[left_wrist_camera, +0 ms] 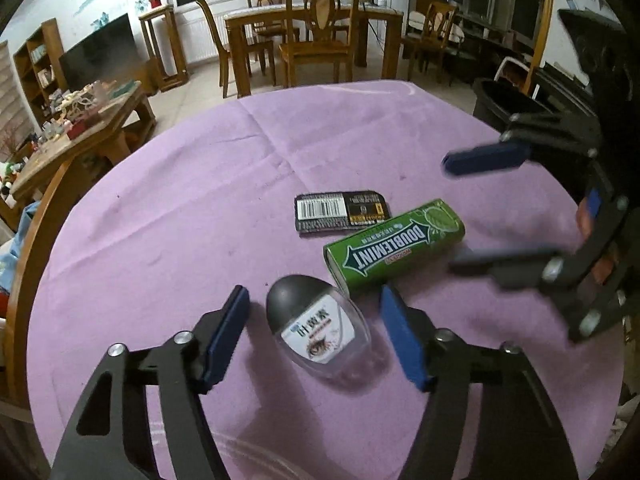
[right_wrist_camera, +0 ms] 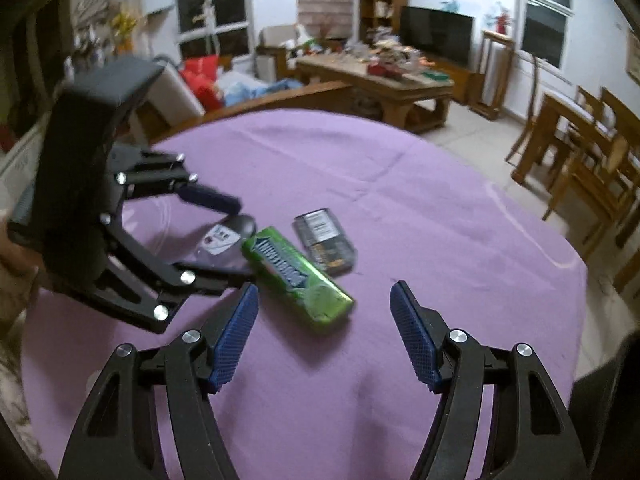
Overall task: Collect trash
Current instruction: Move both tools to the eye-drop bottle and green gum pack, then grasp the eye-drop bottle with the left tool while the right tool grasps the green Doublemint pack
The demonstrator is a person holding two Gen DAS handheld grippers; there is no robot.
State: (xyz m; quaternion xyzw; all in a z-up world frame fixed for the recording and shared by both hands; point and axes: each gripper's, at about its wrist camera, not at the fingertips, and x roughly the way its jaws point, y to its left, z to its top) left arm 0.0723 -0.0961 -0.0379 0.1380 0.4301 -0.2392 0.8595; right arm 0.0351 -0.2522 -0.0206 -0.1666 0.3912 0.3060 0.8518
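On the table, under a purple cloth, three bits of trash lay close together. A small clear bottle with a dark cap lay on its side nearest the left gripper. The green gum pack lay just beyond it, and a flat dark packet with a barcode lay at the pack's far side, touching or nearly so.

The left gripper's jaws stood apart on either side of the bottle, with gaps between the blue pads and the bottle.

The right gripper also stood apart, just short of the gum pack's near end and holding nothing. In the left wrist view it reached in from the right, blurred. A black bin stood past the table's far right edge.
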